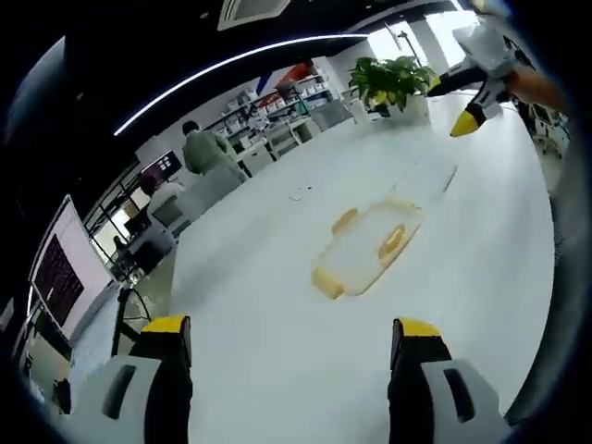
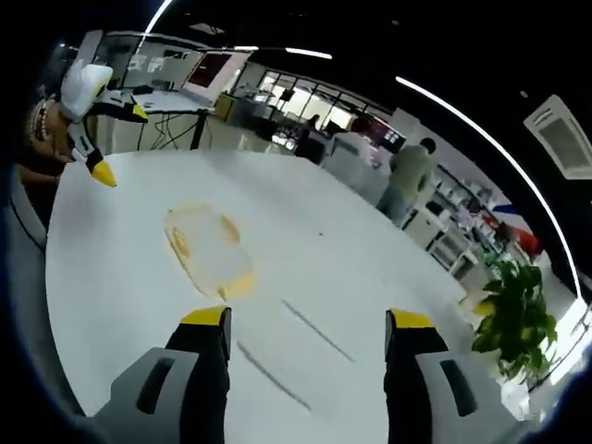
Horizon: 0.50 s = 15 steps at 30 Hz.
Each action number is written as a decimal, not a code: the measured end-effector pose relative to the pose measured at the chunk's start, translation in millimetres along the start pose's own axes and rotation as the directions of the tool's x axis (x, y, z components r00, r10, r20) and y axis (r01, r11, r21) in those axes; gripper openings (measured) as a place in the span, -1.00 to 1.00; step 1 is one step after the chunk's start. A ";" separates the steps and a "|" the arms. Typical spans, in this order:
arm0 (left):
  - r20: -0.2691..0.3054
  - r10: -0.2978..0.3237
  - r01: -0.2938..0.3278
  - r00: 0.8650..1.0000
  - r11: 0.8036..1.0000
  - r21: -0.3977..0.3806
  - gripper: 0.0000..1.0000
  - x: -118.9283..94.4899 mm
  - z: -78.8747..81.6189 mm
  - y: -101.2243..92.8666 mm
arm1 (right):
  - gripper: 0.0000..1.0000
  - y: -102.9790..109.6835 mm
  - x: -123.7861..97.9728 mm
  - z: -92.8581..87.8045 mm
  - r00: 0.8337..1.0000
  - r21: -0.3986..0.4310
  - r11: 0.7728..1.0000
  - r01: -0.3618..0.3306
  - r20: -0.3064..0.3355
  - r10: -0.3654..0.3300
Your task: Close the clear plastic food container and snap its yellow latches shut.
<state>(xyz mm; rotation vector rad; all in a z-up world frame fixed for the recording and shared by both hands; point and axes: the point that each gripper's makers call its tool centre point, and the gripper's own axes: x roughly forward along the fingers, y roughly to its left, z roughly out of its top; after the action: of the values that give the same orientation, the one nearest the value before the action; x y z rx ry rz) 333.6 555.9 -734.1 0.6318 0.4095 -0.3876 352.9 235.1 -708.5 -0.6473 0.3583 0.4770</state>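
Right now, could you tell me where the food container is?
The food container lies on the white table, ahead of the open left gripper, with the potted plant far beyond it.

The clear plastic food container [image 1: 368, 248] [image 2: 207, 242] lies flat on the white surface, well apart from both cameras. Its body is transparent and shallow. Yellow latches [image 1: 392, 242] [image 2: 179, 242] sit along its edges and at one near corner. Whether the lid is fully seated cannot be determined.
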 end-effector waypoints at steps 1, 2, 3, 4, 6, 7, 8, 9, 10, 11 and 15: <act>0.001 -0.002 0.002 1.000 1.000 0.007 0.71 3.9 1.5 0.9 | 0.31 0.0 4.2 2.8 1.000 -0.018 1.000 -0.003 0.005 0.003; 0.003 -0.005 0.005 1.000 1.000 0.023 0.70 10.2 3.4 1.9 | 0.30 0.5 10.4 6.1 1.000 -0.040 0.999 -0.011 0.007 0.012; 0.003 -0.007 0.007 1.000 1.000 0.031 0.70 14.0 4.2 2.2 | 0.30 0.9 14.2 8.0 1.000 -0.051 0.999 -0.017 0.006 0.017; -0.001 -0.018 0.018 1.000 0.999 0.047 0.70 19.8 4.4 1.2 | 0.30 1.3 19.6 11.0 1.000 -0.066 0.998 -0.024 0.007 0.024; -0.006 -0.027 0.027 1.000 0.998 0.058 0.69 26.9 4.2 0.4 | 0.30 1.6 26.7 15.2 0.999 -0.086 0.996 -0.032 0.013 0.033; -0.008 -0.031 0.032 0.999 0.997 0.068 0.69 30.3 4.3 0.0 | 0.29 2.0 30.3 16.7 0.999 -0.094 0.995 -0.037 0.013 0.039; -0.013 -0.041 0.041 0.999 0.996 0.081 0.69 34.9 4.3 -0.7 | 0.29 2.6 35.5 18.3 0.999 -0.100 0.994 -0.045 0.014 0.047; -0.015 -0.047 0.048 0.999 0.995 0.087 0.68 37.8 4.6 -1.0 | 0.29 3.3 39.3 19.2 0.998 -0.105 0.993 -0.052 0.015 0.054; -0.016 -0.052 0.053 0.999 0.994 0.095 0.67 41.6 5.5 -0.8 | 0.29 4.0 42.8 19.6 0.998 -0.110 0.992 -0.059 0.012 0.060; -0.015 -0.055 0.057 0.998 0.993 0.101 0.67 44.2 6.5 -0.4 | 0.29 5.2 48.0 19.9 0.998 -0.120 0.990 -0.067 0.008 0.068; -0.027 -0.077 0.080 0.997 0.984 0.157 0.62 58.9 8.0 1.1 | 0.29 10.0 63.9 20.3 0.996 -0.181 0.979 -0.089 -0.002 0.090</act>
<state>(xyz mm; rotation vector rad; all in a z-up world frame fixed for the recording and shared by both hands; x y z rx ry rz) 386.1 538.7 -755.8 0.7764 0.4267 -0.4926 404.3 274.9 -727.6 -0.8080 0.3418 0.6022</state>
